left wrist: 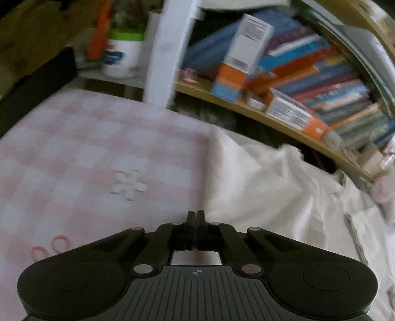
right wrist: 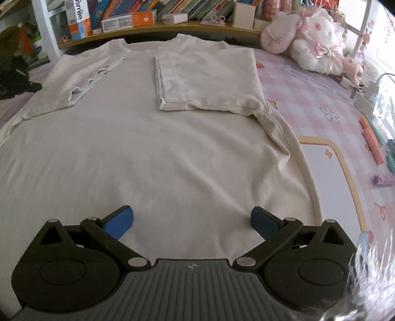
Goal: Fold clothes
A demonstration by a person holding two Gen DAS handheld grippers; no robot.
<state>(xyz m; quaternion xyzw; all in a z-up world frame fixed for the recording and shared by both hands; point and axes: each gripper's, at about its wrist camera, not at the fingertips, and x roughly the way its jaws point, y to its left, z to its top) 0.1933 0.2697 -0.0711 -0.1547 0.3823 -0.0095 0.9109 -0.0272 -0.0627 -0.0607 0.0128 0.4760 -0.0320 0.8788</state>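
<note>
Blue-padded fingers [right wrist: 118, 222] of the right gripper [right wrist: 192, 221] are spreading wide and hovering low over the near hem of a cream T-shirt [right wrist: 148, 153], holding nothing, and that stance is suiting either a grab at the hem or a smoothing pass. With the shirt as landmark: it is lying flat on a pink checked bedsheet [right wrist: 308, 98], neckline pointing away from the camera, and its right sleeve [right wrist: 209, 81] is lying folded inward over the chest, while the left sleeve [right wrist: 74, 76] is spreading outward, rumpled along its seam. That uneven lie is suggesting a fold partway along, with one side turned in to narrow the body and the other waiting. Beyond the shirt's collar a wooden shelf [right wrist: 172, 24] is carrying rows of books [right wrist: 197, 8] and some cardboard boxes [right wrist: 128, 21]; what those boxes are holding cannot be told, since they are closed. Off the shirt's folded side, plush toys [right wrist: 308, 42] are leaning together at the sheet's far corner. In the left wrist view, which is blurring with motion, the left gripper [left wrist: 196, 216] is showing its fingers pressed together with nothing visible between them, beside the shirt's left edge, above bare sheet. A white tub [left wrist: 122, 56] with a green rim is standing further left of the shelf, its contents too blurred to name.
</note>
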